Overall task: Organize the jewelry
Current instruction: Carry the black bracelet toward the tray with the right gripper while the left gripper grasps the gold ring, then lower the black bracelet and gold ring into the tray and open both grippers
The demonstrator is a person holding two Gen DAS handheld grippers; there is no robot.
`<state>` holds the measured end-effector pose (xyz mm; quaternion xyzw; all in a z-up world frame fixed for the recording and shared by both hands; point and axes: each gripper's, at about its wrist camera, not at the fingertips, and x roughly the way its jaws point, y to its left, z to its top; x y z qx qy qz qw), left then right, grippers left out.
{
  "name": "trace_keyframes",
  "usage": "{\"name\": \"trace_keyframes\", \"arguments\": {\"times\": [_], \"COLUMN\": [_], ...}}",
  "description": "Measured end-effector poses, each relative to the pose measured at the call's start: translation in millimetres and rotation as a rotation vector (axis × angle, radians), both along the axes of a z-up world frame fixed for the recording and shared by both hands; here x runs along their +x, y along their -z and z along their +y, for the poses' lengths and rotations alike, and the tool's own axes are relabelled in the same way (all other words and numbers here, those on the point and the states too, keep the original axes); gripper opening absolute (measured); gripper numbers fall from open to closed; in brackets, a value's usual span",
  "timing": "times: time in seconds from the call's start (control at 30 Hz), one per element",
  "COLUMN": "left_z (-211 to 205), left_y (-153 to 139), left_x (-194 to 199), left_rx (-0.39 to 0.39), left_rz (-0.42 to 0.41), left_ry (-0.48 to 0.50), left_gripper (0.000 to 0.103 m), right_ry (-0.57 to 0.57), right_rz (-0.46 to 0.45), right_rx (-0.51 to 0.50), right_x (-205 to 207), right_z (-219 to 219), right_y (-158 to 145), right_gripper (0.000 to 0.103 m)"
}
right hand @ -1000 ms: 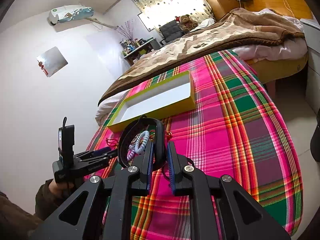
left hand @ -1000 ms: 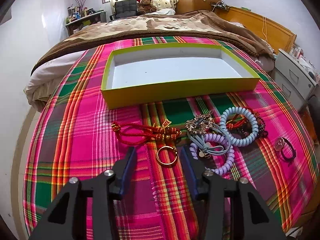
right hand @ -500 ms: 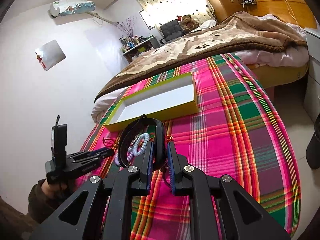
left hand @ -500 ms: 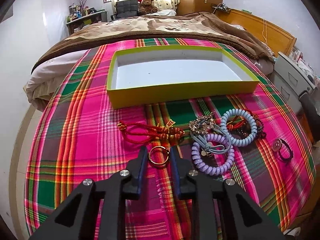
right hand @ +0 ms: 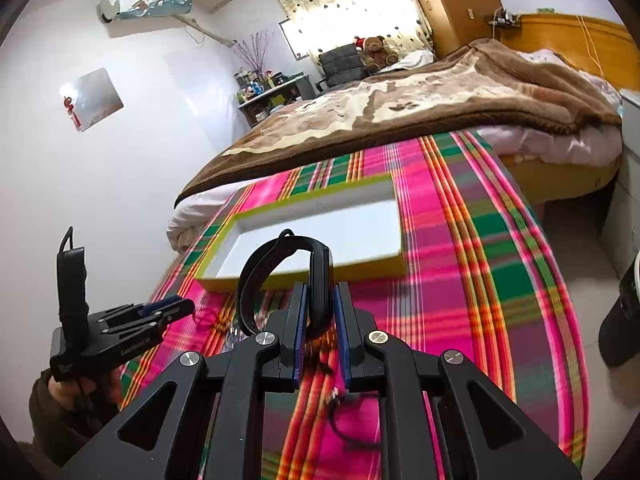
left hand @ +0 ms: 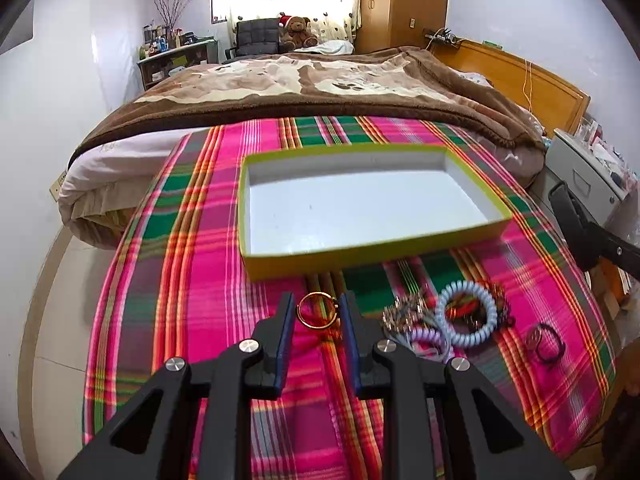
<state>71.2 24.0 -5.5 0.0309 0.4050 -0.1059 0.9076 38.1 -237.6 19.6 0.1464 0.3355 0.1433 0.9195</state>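
A yellow-green box [left hand: 372, 254] with a white floor stands on the plaid blanket; it also shows in the right wrist view [right hand: 376, 268]. My left gripper [left hand: 317, 311] is shut on a gold ring [left hand: 316, 314] and holds it above the blanket, just before the box's near wall. My right gripper [right hand: 320, 300] is shut on a black band [right hand: 280, 264], raised in front of the box. A pile of coil bracelets [left hand: 466, 316] and chains [left hand: 404, 314] lies to the right of the left gripper.
A dark purple ring-shaped piece [left hand: 544, 342] lies alone at the right of the pile. A brown blanket [left hand: 304, 84] covers the bed beyond the box. A grey drawer unit [left hand: 588, 184] stands at the right. A small black piece [right hand: 340, 420] lies under the right gripper.
My left gripper closed on the gold ring and lifted it off the blanket toward the box. My right gripper moved closer to the box with the black band.
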Motion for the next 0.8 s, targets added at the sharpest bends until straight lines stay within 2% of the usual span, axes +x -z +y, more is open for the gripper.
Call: {"name": "trace_keyframes", "arguments": {"times": [0.33,0.63,0.8], "left_z": [7,4,0], "left_y": [-13,-11,3], "left_x": [42,87,109], "left_rx": [-0.036,-0.033,-0.053], "left_rz": [-0.01,-0.008,0.04], "left_ry": [-0.007,-0.015,-0.022], "left_gripper": [0.024,0.024,0.024], "right_ry": [0.01,0.029,0.039], "right_rz": [0.014,0.099,0.148], "right_rx": [-0.092,-0.169,-0.217], "right_x": [65,124,150], "right_z": [9,13,14], "right_y": [-6,19,33], "right_gripper": [0.014,0.014,0.014]}}
